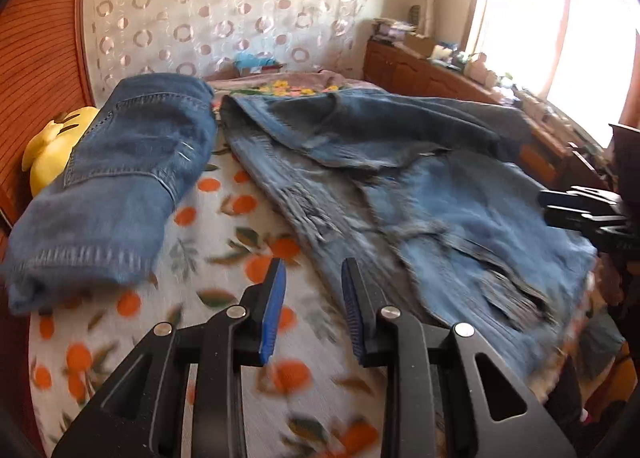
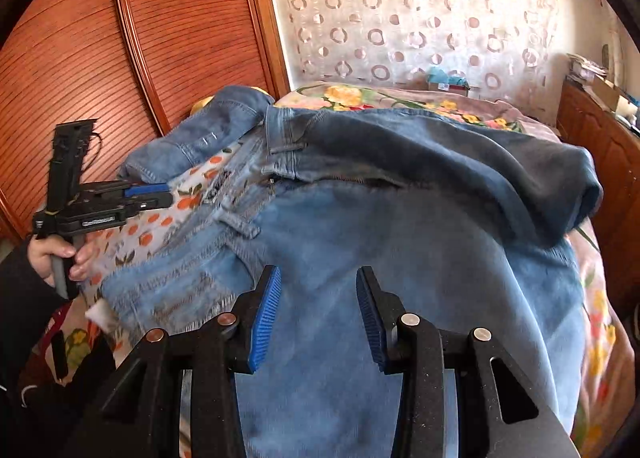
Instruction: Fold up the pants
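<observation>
A light-blue pair of jeans (image 1: 440, 198) (image 2: 400, 258) lies spread on the bed, with a darker part (image 2: 460, 162) doubled over its far side and frayed rips near its left edge. My left gripper (image 1: 314, 264) (image 2: 160, 194) hovers open over the orange-print sheet (image 1: 224, 258) just left of the jeans, nothing between its blue pads. My right gripper (image 2: 318, 270) (image 1: 560, 202) stands open above the pale denim, also empty. A person's hand (image 2: 60, 254) grips the left tool's handle.
A second pair of jeans (image 1: 120, 178) (image 2: 208, 138) lies folded at the far left of the bed, beside a yellow plush toy (image 1: 52, 146). Ribbed wooden panels (image 2: 180, 38) rise on the left. A cluttered wooden cabinet (image 1: 420, 70) runs under the bright window at right.
</observation>
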`<state>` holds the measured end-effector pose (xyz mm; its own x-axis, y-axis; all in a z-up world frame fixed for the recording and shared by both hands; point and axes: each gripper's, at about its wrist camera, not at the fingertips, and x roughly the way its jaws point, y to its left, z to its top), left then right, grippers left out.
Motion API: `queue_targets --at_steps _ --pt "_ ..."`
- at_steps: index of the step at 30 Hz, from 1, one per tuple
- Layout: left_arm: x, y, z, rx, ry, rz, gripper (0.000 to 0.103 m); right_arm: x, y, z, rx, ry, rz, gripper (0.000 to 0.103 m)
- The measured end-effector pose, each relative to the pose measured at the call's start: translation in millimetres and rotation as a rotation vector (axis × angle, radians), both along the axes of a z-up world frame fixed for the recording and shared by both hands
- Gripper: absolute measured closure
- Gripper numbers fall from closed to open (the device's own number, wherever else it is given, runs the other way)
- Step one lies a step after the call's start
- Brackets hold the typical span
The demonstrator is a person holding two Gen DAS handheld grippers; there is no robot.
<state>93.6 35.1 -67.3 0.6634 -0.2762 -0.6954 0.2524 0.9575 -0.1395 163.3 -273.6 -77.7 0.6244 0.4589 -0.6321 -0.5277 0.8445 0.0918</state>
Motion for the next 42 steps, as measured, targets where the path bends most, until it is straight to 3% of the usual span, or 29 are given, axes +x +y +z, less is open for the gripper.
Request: queue_targets --at_steps 7,10,18,21,22,24,29,39,42 --pt "-50.8 -27.7 20.3 -0.051 -0.015 -0.092 0.07 -50.6 -17.7 11.3 -0.007 0.01 -0.047 0.062" --pt "-62.9 -44.8 20.0 -0.056 0.014 -0.13 0.068 -64.4 -27.1 15.6 -0.004 0.021 -0.062 0.062" --pt "-70.8 -60.7 5.9 -0.027 0.089 -0.158 0.068 -80.0 -47.9 24.1 -0.007 0.013 -0.112 0.06" --pt "-74.1 -61.8 3.6 -0.04 0.105 -0.182 0.068 -87.9 -61.9 21.5 -0.017 0.013 -0.144 0.053" --pt "-74.7 -62.7 2.7 -0.039 0.109 -0.186 0.07 -88.6 -66.3 21.1 -0.019 0.014 -0.156 0.051" --pt "-76.6 -65.9 1.9 -0.032 0.115 -0.203 0.082 -93.9 -76.2 20.1 -0.031 0.014 -0.186 0.049" --pt "-77.3 -67.1 4.7 -0.001 0.098 -0.188 0.093 -105.4 -96.8 17.1 -0.058 0.029 -0.209 0.047" --pt "-71.1 -66.6 19.6 -0.01 0.068 -0.171 0.099 -109.5 -97.9 15.4 -0.198 0.007 -0.223 0.047" --pt "-73.3 -70.6 29.2 0.0 0.062 -0.177 0.1 -104.7 -107.1 21.3 -0.129 -0.005 -0.266 0.047"
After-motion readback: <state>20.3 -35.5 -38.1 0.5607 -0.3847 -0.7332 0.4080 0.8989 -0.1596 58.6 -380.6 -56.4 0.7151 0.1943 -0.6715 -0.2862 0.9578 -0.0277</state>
